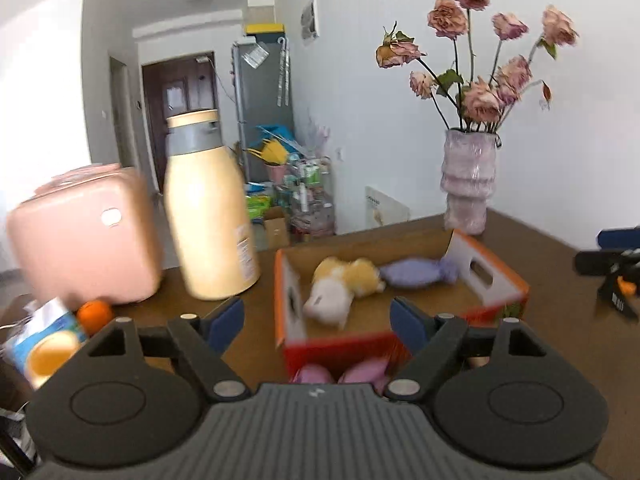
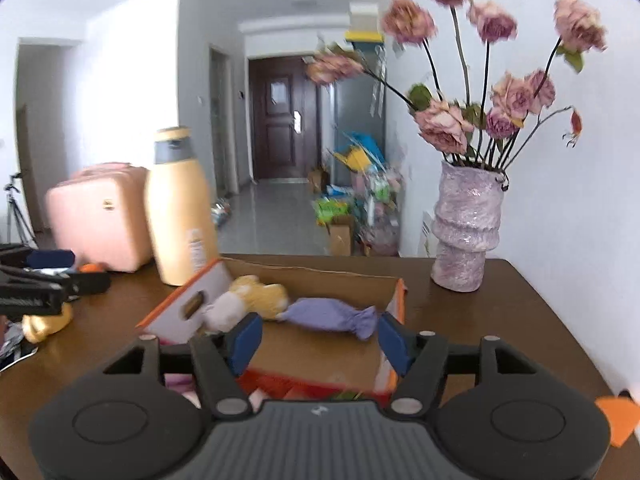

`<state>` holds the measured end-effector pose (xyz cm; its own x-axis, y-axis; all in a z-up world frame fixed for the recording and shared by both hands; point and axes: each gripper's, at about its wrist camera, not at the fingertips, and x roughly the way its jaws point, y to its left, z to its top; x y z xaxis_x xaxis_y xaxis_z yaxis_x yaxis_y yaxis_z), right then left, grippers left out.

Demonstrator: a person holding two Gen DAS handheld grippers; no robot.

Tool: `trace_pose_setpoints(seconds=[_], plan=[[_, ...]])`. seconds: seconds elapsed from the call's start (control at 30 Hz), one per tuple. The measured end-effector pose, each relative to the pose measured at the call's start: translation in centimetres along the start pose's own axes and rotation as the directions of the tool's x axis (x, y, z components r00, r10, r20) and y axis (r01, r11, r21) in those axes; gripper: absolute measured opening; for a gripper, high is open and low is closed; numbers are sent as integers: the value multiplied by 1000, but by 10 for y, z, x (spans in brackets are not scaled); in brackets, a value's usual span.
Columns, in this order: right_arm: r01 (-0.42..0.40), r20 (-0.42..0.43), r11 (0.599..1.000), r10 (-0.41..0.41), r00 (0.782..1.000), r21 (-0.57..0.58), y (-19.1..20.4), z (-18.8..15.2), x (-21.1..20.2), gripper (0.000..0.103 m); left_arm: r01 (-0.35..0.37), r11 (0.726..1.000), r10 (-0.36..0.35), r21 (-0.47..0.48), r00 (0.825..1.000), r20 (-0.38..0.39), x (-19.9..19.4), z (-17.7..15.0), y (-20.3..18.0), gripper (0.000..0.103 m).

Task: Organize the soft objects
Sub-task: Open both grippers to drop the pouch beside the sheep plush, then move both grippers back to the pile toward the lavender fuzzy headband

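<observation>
Open-topped cardboard box (image 2: 320, 276) is reachable from above, its floor bare right of the purple candy-shaped plush (image 2: 332, 316); tall cream bottle (image 2: 180, 208) and pink case (image 2: 100, 216) block the left side, vase (image 2: 466, 228) the far right; bare tabletop (image 2: 500, 320) between.

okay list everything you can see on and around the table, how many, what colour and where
cardboard box: one, orange and white outside, table centre
plush toy: one, yellow and white, inside box, left part
candy-shaped pillow: one, lilac, inside box, right of plush toy
pink soft items: apparently two, outside box's near wall, partly hidden
bottle: one, cream with grey collar, left of box
case: one, pink, left of bottle
vase: one, lilac, holding dried pink roses, far right of table
table: one, dark brown
left gripper: jaws open, nothing between
right gripper: jaws open, nothing between
</observation>
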<state>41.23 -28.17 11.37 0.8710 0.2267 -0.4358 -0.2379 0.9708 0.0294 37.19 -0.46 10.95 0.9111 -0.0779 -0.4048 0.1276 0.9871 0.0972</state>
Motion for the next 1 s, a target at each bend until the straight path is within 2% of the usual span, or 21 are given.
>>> trace_pose_setpoints(seconds=[0.2, 0.33, 0.53, 0.77, 1.0], plan=[[-48, 60, 999, 47, 997, 15, 34, -66, -69, 68, -12, 999, 14, -30, 996, 85, -75, -60, -2, 87], [-31, 89, 999, 27, 996, 40, 51, -101, -102, 69, -18, 998, 26, -67, 993, 117, -113, -91, -6, 92], [-13, 113, 998, 7, 994, 56, 70, -146, -147, 74, -6, 995, 16, -96, 994, 105, -157, -138, -17, 96], [-20, 75, 996, 13, 997, 87, 83, -191, -173, 75, 11, 997, -2, -81, 994, 111, -186, -163, -25, 98], [-23, 56, 995, 17, 998, 93, 87, -203, -171, 75, -29, 995, 37, -92, 996, 81, -182, -171, -26, 99]])
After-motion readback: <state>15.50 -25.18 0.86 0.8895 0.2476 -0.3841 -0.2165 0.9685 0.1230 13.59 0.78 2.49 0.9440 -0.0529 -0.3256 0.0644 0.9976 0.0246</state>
